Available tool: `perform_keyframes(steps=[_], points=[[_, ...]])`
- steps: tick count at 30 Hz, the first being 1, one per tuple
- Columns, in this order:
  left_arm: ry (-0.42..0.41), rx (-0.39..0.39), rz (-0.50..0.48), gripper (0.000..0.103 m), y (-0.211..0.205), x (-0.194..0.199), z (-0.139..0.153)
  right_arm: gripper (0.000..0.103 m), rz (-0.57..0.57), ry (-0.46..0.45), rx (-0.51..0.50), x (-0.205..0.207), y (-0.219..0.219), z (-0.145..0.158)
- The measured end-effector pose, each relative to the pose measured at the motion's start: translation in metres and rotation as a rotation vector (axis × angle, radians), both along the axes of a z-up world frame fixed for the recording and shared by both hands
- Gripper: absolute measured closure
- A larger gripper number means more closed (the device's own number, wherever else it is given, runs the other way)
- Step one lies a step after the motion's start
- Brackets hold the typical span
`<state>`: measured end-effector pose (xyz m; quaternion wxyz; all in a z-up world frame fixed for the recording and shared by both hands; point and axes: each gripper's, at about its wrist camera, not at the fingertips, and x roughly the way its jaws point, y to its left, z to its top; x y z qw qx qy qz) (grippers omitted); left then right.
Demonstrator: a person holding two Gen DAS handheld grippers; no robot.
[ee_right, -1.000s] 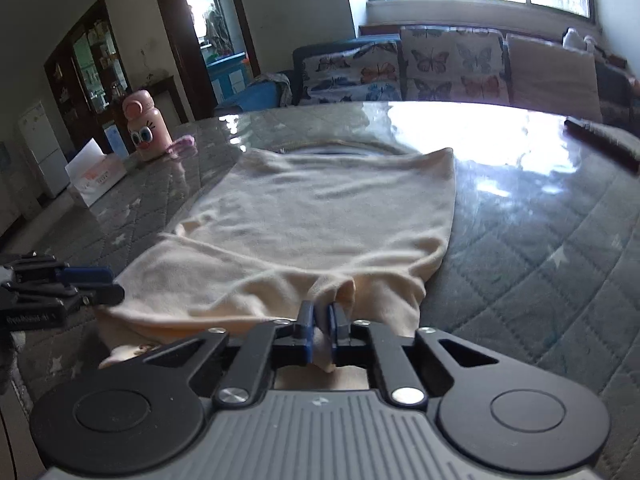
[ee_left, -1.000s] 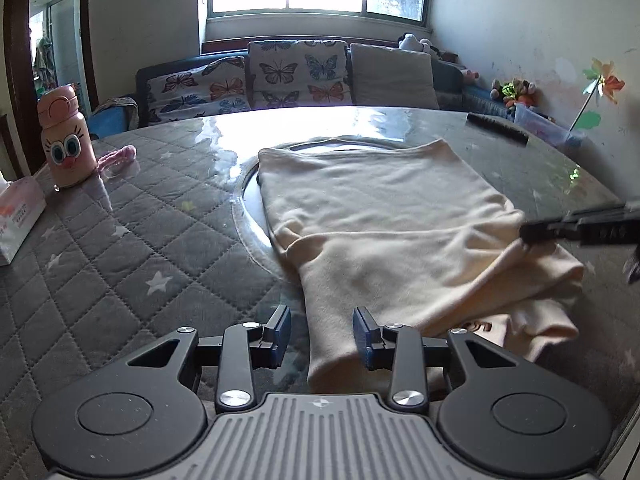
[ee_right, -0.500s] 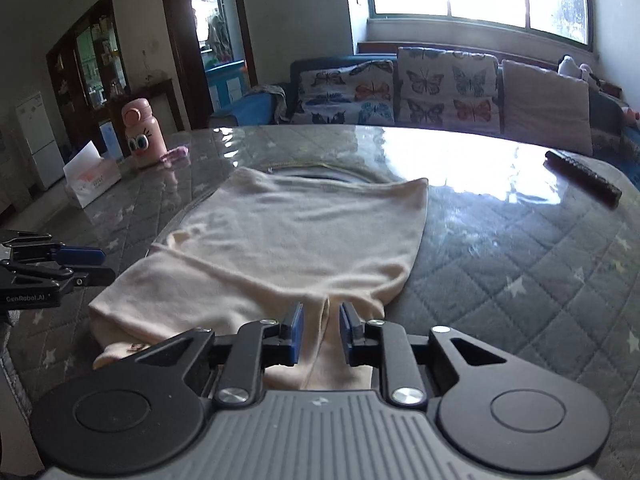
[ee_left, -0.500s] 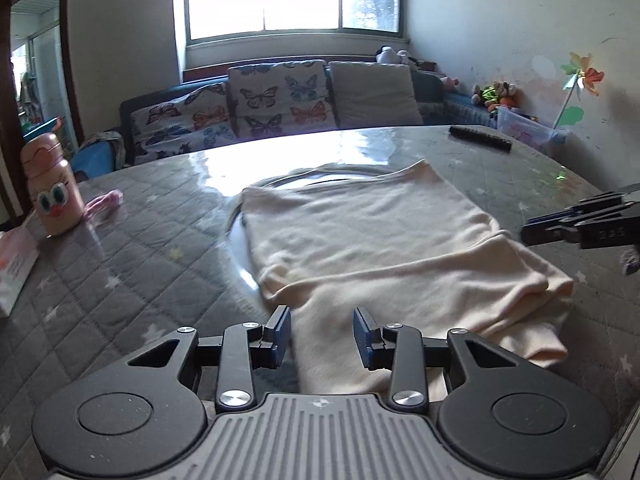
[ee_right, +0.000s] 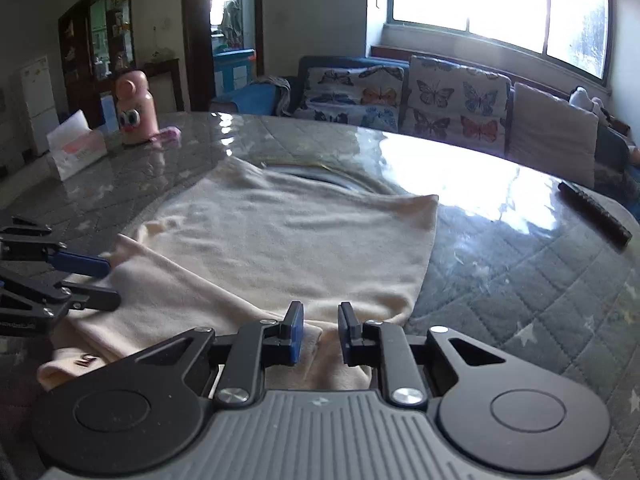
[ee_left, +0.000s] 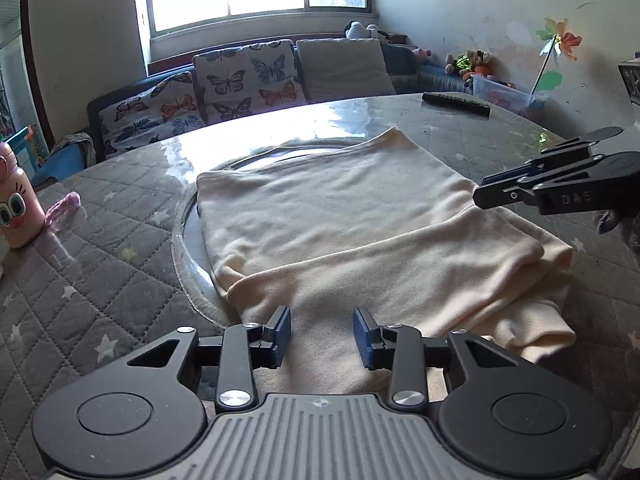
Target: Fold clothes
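A cream garment (ee_left: 340, 232) lies partly folded on the round table, its near part doubled over. It shows in the right wrist view (ee_right: 288, 240) too. My left gripper (ee_left: 322, 334) is open and empty above the garment's near left edge. My right gripper (ee_right: 320, 330) is open and empty above the garment's near right edge. It also shows from the side in the left wrist view (ee_left: 500, 188), and the left gripper shows in the right wrist view (ee_right: 92, 284).
The table has a grey quilted star cover (ee_left: 88, 280) under glass. A pink cartoon bottle (ee_left: 16, 208) and a tissue box (ee_right: 76, 148) stand at the left. A black remote (ee_left: 456, 105) lies far right. A butterfly-cushion sofa (ee_left: 240, 80) stands behind.
My right gripper has let go of the garment's fold and opened. Both grippers have risen and drawn back a little from the garment.
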<state>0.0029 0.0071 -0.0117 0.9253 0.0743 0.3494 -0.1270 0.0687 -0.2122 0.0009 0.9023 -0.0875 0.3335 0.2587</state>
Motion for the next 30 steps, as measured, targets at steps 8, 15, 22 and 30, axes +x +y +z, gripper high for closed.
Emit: perform_keyframes(steps=[8,15,22,30], points=[[-0.006,0.041,-0.037,0.065,0.004,-0.018,0.004,0.086,0.123,0.037,-0.068,-0.034,0.0,0.001],[-0.052,0.115,-0.163,0.058,0.003,-0.053,0.014,0.086,0.148,0.017,-0.099,-0.048,-0.003,0.003],[-0.104,0.217,-0.281,0.053,-0.021,-0.07,-0.001,0.083,0.198,0.041,-0.114,-0.05,0.005,-0.006],[-0.18,0.291,-0.349,0.053,-0.031,-0.074,-0.01,0.066,0.225,0.006,-0.153,-0.068,-0.008,0.01]])
